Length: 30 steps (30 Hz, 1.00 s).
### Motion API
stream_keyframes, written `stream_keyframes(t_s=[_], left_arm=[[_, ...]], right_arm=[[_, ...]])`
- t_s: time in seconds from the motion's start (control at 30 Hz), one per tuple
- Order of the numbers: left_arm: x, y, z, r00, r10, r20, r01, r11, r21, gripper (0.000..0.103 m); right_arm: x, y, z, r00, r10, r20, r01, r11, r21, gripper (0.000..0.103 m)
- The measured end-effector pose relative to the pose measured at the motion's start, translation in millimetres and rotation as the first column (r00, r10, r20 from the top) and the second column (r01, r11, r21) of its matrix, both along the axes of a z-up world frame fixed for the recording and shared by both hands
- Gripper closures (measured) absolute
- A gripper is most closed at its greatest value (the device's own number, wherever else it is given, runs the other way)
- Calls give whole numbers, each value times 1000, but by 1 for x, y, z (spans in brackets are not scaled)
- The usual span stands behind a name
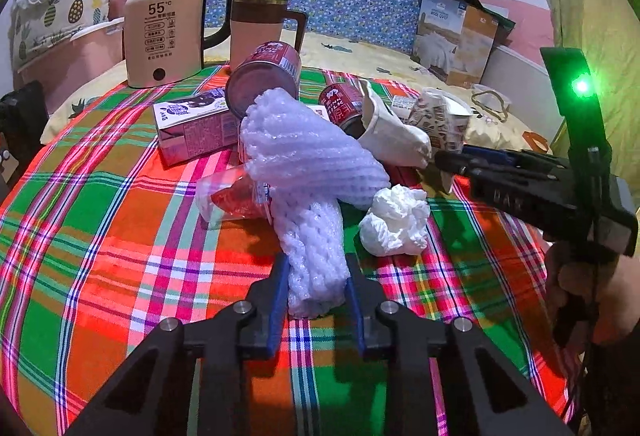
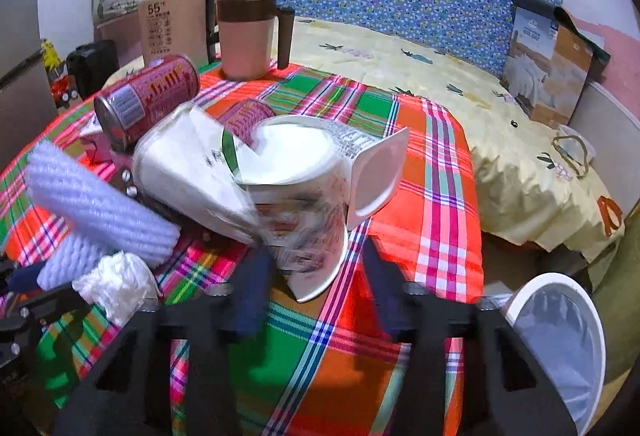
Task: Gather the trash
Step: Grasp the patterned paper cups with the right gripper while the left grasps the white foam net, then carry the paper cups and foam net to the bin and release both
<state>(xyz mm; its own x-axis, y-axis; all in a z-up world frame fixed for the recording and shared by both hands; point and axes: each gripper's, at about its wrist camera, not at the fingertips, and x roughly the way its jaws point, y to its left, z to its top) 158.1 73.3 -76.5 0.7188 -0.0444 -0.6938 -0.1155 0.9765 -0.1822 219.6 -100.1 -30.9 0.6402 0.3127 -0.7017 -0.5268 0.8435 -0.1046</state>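
Trash lies heaped on the plaid-clothed counter (image 1: 100,236). Left gripper (image 1: 316,300), fingers apart, brackets the near end of the white foam sleeve (image 1: 312,172) without clamping it. Right of the sleeve, the right gripper (image 2: 316,268) stands spread around a printed paper cup (image 2: 296,196). Crumpled tissue (image 1: 396,220) rests just right of the sleeve; red cans (image 1: 264,76) lie behind it.

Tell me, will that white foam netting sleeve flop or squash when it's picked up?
The foam sleeve looks airy, so it is probably very light. Its mesh would likely squash between the left hand-held gripper fingers. Being long, its far end may droop.
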Motion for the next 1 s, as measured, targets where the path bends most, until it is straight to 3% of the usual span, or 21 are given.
stream_keyframes(t_s=[0.27, 0.6, 1.0], left_arm=[[-11, -1, 3, 1000, 4, 13, -4, 1000, -2, 79], [-44, -7, 17, 999, -13, 43, 14, 1000, -27, 80], [-74, -8, 41, 996, 30, 82, -30, 1000, 0, 80]], right_arm=[[7, -15, 9, 998, -58, -33, 61, 991, 121, 88], [-14, -38, 18, 993, -101, -54, 111, 970, 215, 88], [-31, -61, 23, 988, -146, -58, 157, 951, 267, 88]])
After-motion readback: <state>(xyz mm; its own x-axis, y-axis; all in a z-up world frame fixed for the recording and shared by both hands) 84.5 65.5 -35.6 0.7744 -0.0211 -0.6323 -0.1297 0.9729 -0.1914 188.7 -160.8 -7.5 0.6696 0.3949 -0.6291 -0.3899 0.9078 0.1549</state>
